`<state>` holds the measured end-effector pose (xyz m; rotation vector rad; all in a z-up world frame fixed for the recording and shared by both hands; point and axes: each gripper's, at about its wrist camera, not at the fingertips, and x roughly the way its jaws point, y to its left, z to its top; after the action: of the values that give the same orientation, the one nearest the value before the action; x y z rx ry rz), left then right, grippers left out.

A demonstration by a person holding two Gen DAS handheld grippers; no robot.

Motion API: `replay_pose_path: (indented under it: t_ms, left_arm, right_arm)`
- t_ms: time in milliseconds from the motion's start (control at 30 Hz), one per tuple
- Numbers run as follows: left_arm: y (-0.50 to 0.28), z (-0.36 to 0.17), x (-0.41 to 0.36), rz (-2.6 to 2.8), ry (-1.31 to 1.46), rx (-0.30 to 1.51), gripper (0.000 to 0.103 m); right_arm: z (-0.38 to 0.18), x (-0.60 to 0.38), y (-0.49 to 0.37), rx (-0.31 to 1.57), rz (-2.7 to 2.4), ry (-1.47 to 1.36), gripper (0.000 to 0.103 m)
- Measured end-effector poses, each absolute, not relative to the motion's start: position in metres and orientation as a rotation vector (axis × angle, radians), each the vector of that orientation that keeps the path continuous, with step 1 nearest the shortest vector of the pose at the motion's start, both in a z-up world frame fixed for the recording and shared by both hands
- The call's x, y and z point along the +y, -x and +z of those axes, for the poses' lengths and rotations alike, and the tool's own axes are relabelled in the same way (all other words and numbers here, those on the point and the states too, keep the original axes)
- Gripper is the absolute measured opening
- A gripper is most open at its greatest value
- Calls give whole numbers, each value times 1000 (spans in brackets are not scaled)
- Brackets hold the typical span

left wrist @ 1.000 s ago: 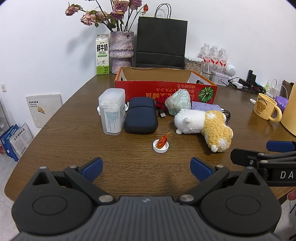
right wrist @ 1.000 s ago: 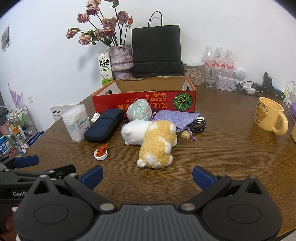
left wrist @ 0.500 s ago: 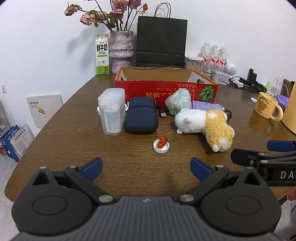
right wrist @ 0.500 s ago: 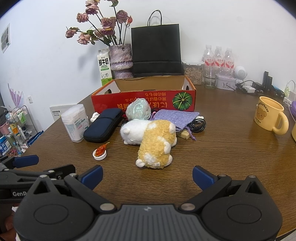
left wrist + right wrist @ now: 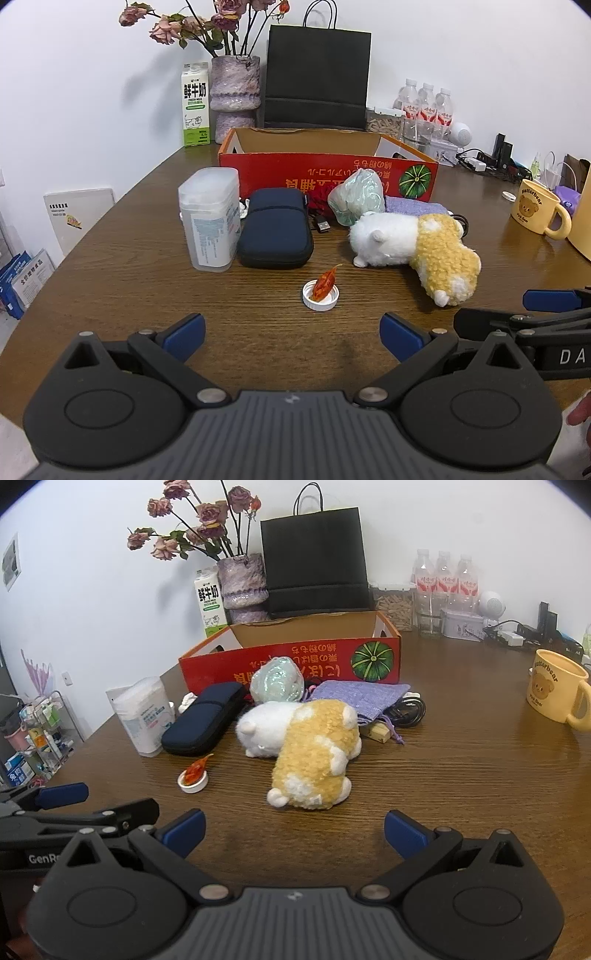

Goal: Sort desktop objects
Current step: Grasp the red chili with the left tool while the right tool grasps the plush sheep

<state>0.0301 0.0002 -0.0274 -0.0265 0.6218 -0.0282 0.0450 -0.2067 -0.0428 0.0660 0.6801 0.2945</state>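
I am holding my left tool (image 5: 291, 338) and right tool (image 5: 294, 829) released above the bench (image 5: 461, 775), both empty. The plush toy (image 5: 314, 753) is lying ahead of the right tool, the bottle cap (image 5: 320, 295) just ahead of the left.

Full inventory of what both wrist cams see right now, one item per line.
cardboard box: 1, red, open, mid-table
plush toy: 1, white and yellow, lying in front of box
zip case: 1, navy, left of plush
plastic canister: 1, translucent white, left of case
bottle cap: 1, white, holding a red scrap, nearest the grippers
pouch: 1, lilac, behind plush
wrapped bundle: 1, pale green, against box
mug: 1, yellow, far right
milk carton: 1, white-green, back
vase: 1, purple, with flowers
paper bag: 1, black
water bottles: 3
table: brown wood
left gripper: open
right gripper: open
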Motion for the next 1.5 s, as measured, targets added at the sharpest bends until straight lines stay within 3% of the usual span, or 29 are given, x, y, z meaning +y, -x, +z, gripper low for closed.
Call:
replay_pose_path:
  t_ms: [600, 867, 1100, 1267, 1333, 1500]
  left_arm:
    - [-67, -38, 3, -17, 1, 582, 102]
    - [-79, -38, 5, -47, -18, 585, 90]
    - [-87, -39, -6, -138, -55, 591, 49]
    - [-97, -45, -16, -183, -92, 613, 31]
    - [-101, -47, -18, -197, -102, 622, 12]
    - [-100, -46, -17, -211, -90, 607, 12]
  right_arm:
    - [-61, -200, -86, 663, 295, -18, 103]
    - [-61, -195, -102, 647, 292, -6, 95]
    - [-62, -195, -112, 645, 299, -3, 77]
    - [-65, -197, -116, 653, 305, -8, 69]
    - [-66, -197, -117, 660, 311, -10, 64]
    - [-67, -199, -119, 661, 331, -19, 52]
